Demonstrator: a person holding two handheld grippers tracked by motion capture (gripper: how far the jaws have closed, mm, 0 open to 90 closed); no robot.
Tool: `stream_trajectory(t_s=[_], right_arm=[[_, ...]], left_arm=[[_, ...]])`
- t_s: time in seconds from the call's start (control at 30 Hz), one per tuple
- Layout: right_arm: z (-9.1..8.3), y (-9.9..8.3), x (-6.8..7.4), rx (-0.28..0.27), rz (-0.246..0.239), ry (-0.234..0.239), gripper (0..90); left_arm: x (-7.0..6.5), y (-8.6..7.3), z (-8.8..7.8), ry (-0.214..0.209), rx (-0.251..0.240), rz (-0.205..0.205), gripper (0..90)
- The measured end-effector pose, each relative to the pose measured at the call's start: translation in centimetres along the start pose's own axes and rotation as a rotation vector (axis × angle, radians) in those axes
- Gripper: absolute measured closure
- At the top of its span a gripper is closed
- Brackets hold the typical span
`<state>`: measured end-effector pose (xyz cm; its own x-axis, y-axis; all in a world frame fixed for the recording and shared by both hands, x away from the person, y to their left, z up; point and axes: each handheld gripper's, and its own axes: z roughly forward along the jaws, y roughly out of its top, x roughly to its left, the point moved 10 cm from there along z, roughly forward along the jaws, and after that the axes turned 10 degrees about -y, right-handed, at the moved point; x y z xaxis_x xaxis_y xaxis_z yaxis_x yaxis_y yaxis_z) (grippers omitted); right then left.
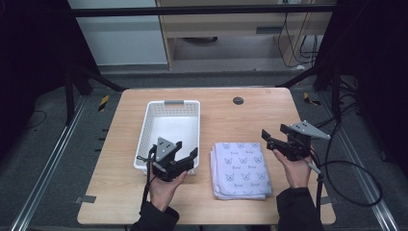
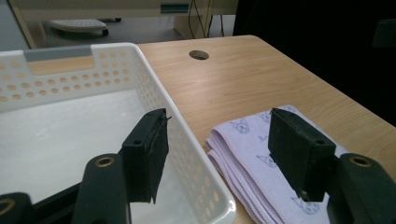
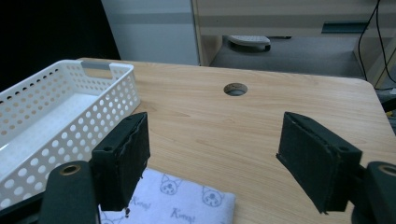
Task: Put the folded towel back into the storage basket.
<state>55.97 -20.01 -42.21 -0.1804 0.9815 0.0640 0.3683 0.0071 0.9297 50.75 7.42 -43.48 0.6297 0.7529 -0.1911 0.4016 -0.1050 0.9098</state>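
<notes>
From the high view I see a wooden tabletop (image 1: 240, 120) in the middle of the frame, with a white perforated basket (image 1: 144, 139) left of centre and a folded lilac cloth (image 1: 240, 168) printed with small cat faces just to the right of it, lower centre. The two lie near each other but apart, with a strip of bare wood between them. The basket has a grey handle strip (image 1: 173, 102) on its far rim, and its floor looks bare. A round cable hole (image 1: 238, 100) sits in the tabletop toward the upper centre.

My left tongs (image 1: 186, 150) hang at the basket's near right corner, held in the left hand (image 1: 163, 190) coming in from the bottom of the frame. In the left gripper view their jaws stand spread wide, one over the basket's (image 2: 196, 154) interior and the other over the cloth (image 2: 252, 158), holding nothing.

My right tongs (image 1: 274, 135) are at the right of the frame, just beside the cloth's upper right corner, held in the right hand (image 1: 296, 171). In the right gripper view their jaws are also spread wide and carry nothing; the cloth's (image 3: 187, 200) corner lies at the lower left under the left jaw, the basket (image 3: 70, 112) is at the far left, and the cable hole (image 3: 236, 88) is upper centre.
</notes>
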Motion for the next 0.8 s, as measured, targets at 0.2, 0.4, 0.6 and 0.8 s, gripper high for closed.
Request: stream_trajectory(t_s=[0.2, 0.4, 0.6, 0.8], right_arm=[[0.8, -0.1, 0.6, 0.007, 0.004, 0.015, 25.3], [1.4, -0.4, 0.9, 0.020, -0.012, 0.021, 26.7], [2.0, -0.9, 1.2, 0.033, -0.037, 0.007, 27.7], [2.5, -1.5, 1.5, 0.041, -0.024, 0.014, 28.4]], left_arm=[[-1.9, -0.7, 1.0, -0.027, 0.019, 0.013, 37.9], [-3.4, -1.7, 2.0, -0.055, 0.047, 0.015, 39.0], [-4.3, -2.8, 2.6, -0.074, 0.070, 0.007, 40.5], [-5.1, -3.8, 3.1, -0.081, 0.085, 0.006, 41.4]])
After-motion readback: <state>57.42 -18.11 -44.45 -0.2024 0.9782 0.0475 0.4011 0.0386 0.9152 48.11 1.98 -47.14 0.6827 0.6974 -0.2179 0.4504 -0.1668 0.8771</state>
